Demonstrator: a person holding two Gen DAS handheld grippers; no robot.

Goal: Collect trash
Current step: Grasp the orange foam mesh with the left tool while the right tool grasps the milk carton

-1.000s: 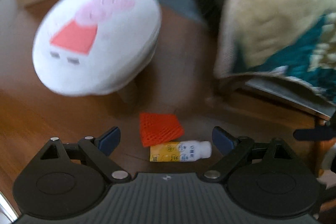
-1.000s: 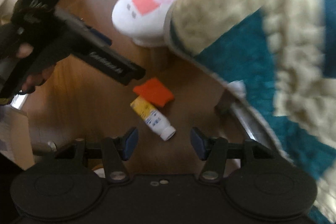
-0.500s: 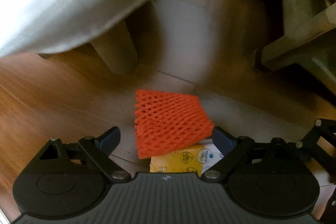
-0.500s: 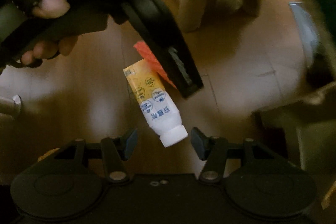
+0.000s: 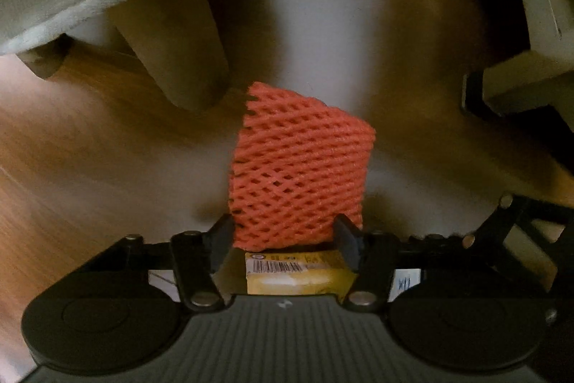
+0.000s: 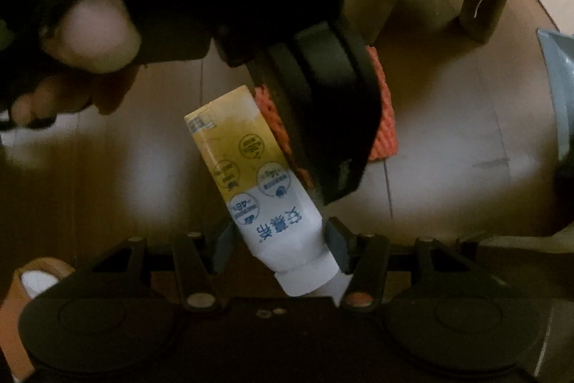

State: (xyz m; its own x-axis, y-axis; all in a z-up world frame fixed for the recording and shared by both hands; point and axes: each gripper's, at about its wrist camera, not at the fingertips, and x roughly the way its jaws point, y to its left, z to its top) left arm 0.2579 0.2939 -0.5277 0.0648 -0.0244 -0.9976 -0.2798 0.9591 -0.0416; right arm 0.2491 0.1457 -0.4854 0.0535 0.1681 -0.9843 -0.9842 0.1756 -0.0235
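Both tongs have dropped from well above the floor to right on the trash in the last second. Left tongs [image 5: 283,239] point straight down and are closing from wide; the orange foam net [image 5: 299,167] sits between the pads, which look to be touching its sides, and the net is bunched up compared with its flat lie earlier. Net rests on the wooden floor [image 5: 89,149], just beside a stool leg [image 5: 179,60], overlapping the yellow end of the bottle [image 6: 251,174].

Right tongs [image 6: 278,244] sit at a middling width that has not changed; the bottle's white neck lies between the pads, which are close to it, possibly touching on one side, but no clear squeeze. Bottle lies flat on the floor, cap [image 6: 312,279] toward the right camera. The left hand [image 6: 82,38] and its tool crowd the top of the right view.

Judgement: the approach is done and the grasp step is on, net first. Lifting the net may nudge the bottle, since they overlap. Nothing collected yet.
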